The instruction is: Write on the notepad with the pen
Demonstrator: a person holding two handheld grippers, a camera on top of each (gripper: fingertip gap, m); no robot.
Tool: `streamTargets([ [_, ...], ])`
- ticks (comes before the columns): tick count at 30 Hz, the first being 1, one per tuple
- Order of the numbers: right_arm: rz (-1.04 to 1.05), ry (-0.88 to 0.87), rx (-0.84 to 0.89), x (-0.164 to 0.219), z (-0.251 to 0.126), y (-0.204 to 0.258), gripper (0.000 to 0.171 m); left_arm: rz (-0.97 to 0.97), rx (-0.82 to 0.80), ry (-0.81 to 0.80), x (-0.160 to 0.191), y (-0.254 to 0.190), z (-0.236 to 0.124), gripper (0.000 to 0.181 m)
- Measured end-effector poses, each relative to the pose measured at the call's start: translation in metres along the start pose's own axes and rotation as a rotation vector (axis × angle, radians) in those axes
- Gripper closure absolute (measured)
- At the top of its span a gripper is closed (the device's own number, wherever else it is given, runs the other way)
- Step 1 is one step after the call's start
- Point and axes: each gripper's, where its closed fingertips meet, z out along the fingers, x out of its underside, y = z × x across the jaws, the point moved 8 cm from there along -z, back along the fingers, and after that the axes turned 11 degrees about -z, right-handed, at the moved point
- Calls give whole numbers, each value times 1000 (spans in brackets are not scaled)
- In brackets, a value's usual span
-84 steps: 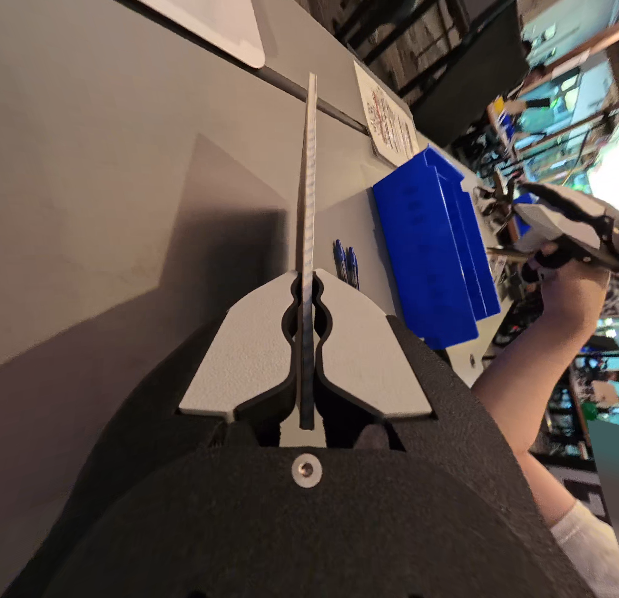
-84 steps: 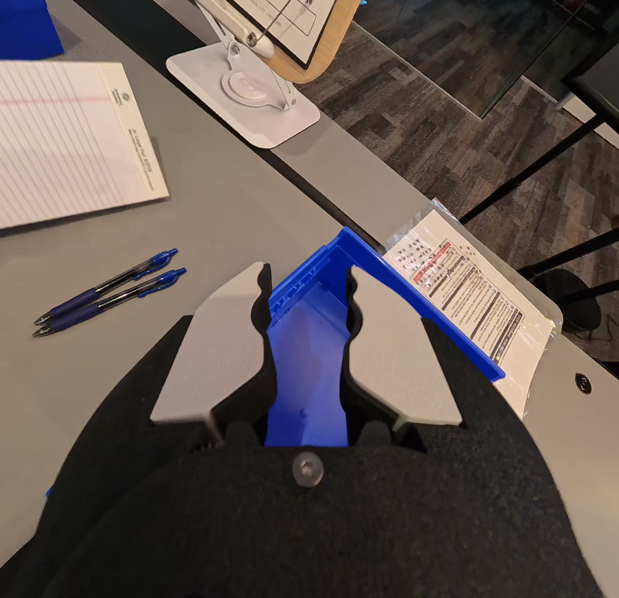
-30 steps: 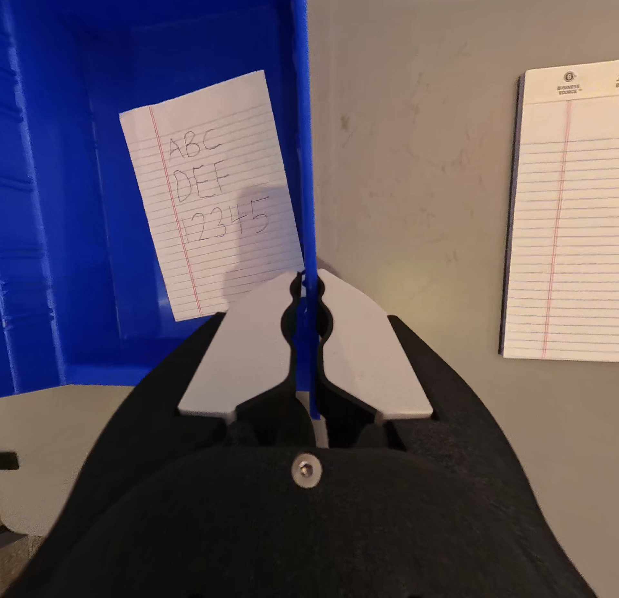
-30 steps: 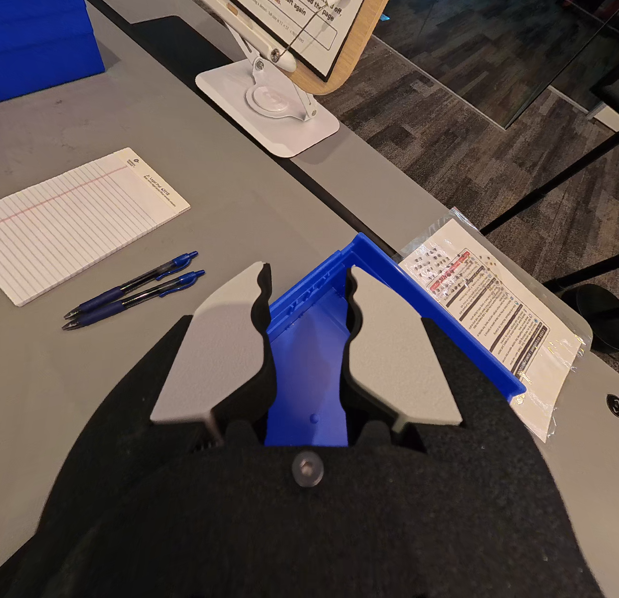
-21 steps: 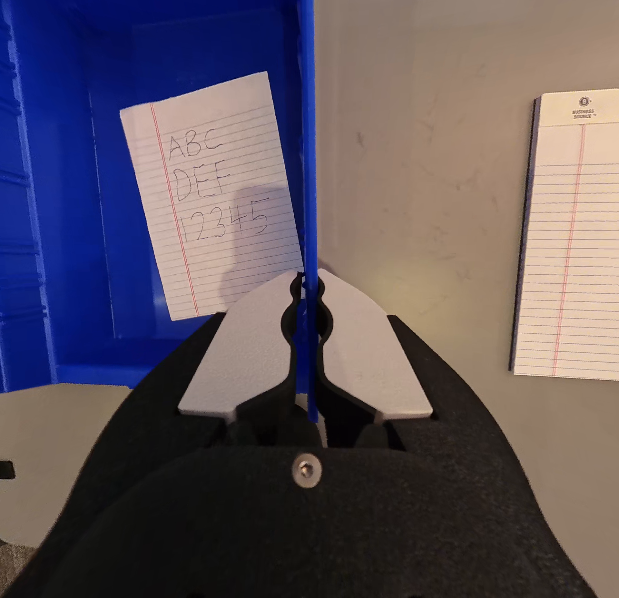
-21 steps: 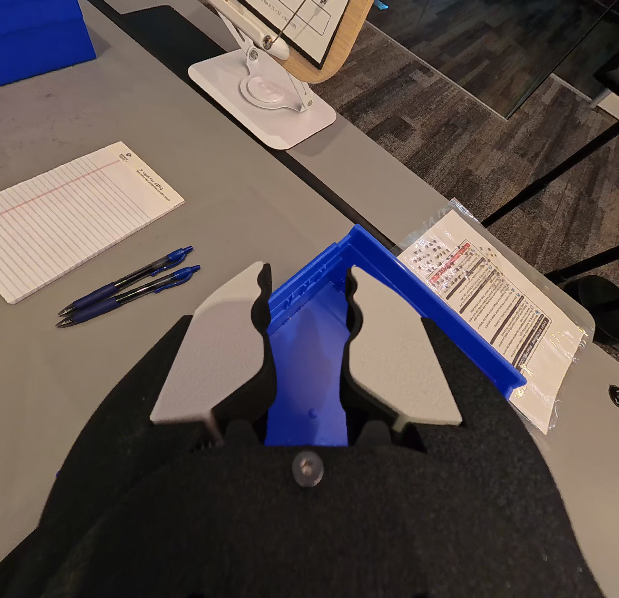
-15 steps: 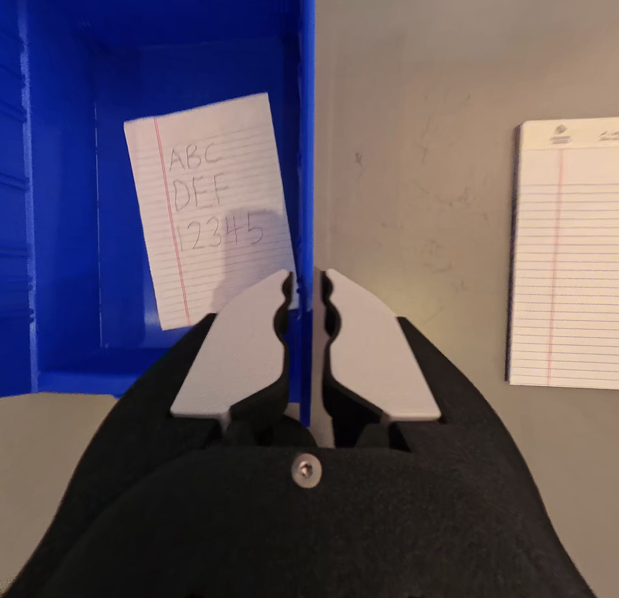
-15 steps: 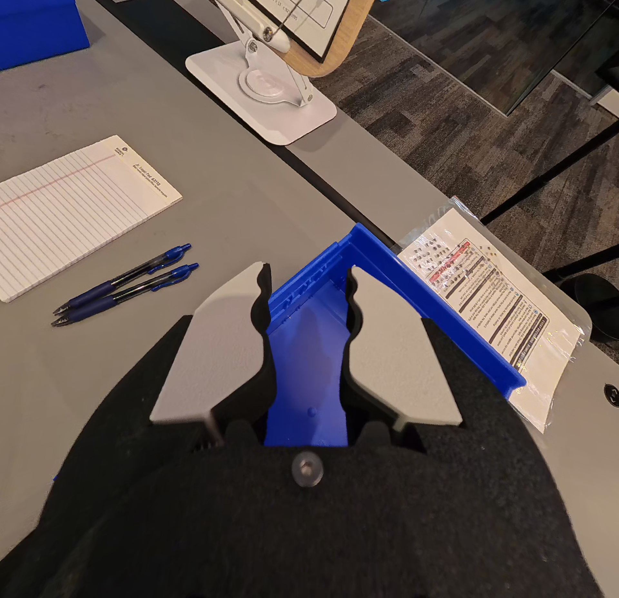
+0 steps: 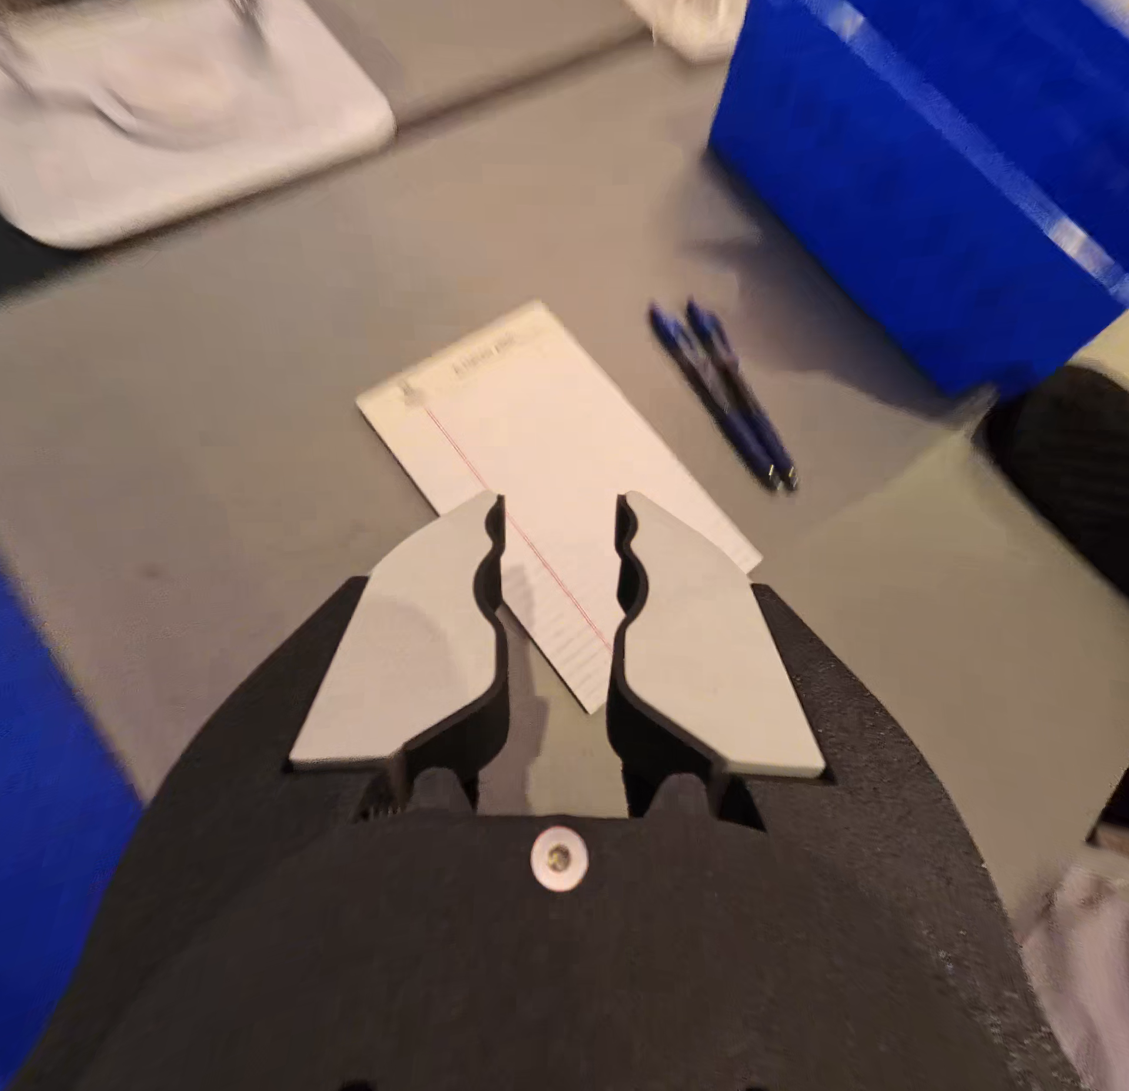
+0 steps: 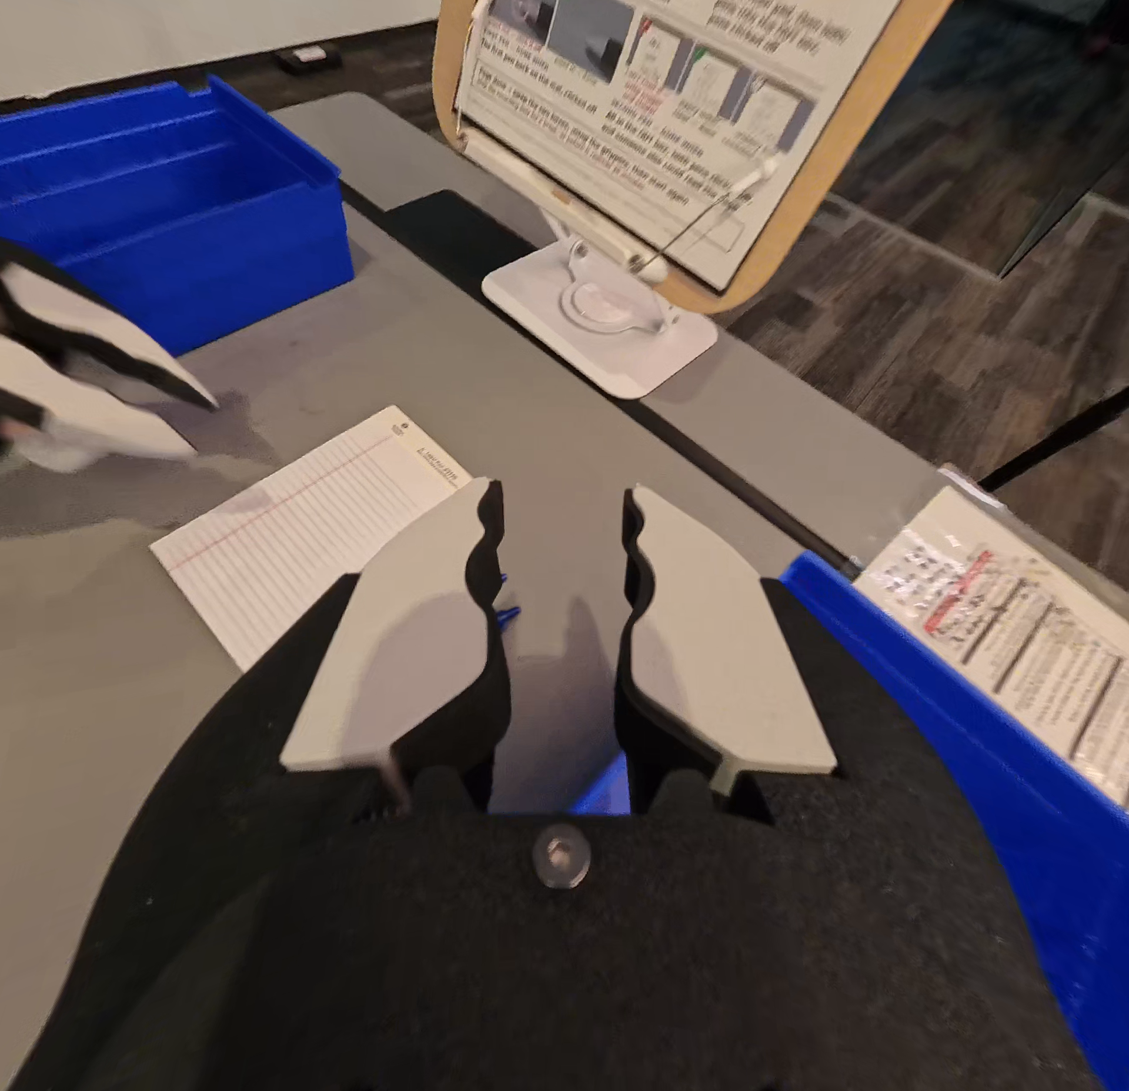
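— Two pens (image 9: 721,392), blue, lie side by side on the grey desk (image 9: 214,389), just right of the notepad (image 9: 550,450); the notepad lies flat, its lined top sheet bare as far as I can see.

— And the tools?

— The left tool (image 9: 561,499) hangs above the near end of the notepad, its jaws standing wide with nothing between them; the right tool (image 10: 562,490) is likewise spread and empty, over bare desk just right of the notepad, the pens mostly hidden behind its left finger.

— What lies round about?

— A blue bin (image 10: 183,206) beyond the left tool; another blue bin (image 10: 977,756) beside the right tool, with a printed sheet in plastic (image 10: 1008,622) past it; a stand with an instruction board (image 10: 641,114) at the far edge.
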Motion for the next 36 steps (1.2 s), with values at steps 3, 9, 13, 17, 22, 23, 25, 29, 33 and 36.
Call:
streamTargets([
  [3, 5, 74, -29, 2, 22, 14, 135, 51, 2, 136, 23, -3, 42, 148],
  [9, -26, 222, -71, 17, 55, 27, 134, 197, -38, 169, 31, -10, 76, 157],
  [13, -51, 261, -76, 22, 63, 29, 134, 241, -47, 183, 38, -7, 85, 166],
  [17, -68, 287, -81, 25, 66, 29, 134, 262, -56, 159, 45, -1, 88, 180],
  [22, -80, 309, -87, 28, 69, 30, 134, 277, -89, 96, 50, 0, 86, 181],
  [23, -84, 313, -90, 28, 69, 31, 134, 282, -101, 92, 51, 0, 86, 181],
  [25, -94, 319, -93, 28, 70, 33, 134, 283, -113, 91, 51, 1, 85, 181],
  [29, -112, 328, -97, 28, 70, 35, 134, 251, -99, 99, 51, 5, 83, 181],
  [33, -114, 335, -101, 28, 69, 36, 134, 253, -120, 108, 50, 13, 79, 181],
  [36, -115, 343, -108, 29, 69, 36, 134, 252, -125, 100, 50, 17, 78, 181],
])
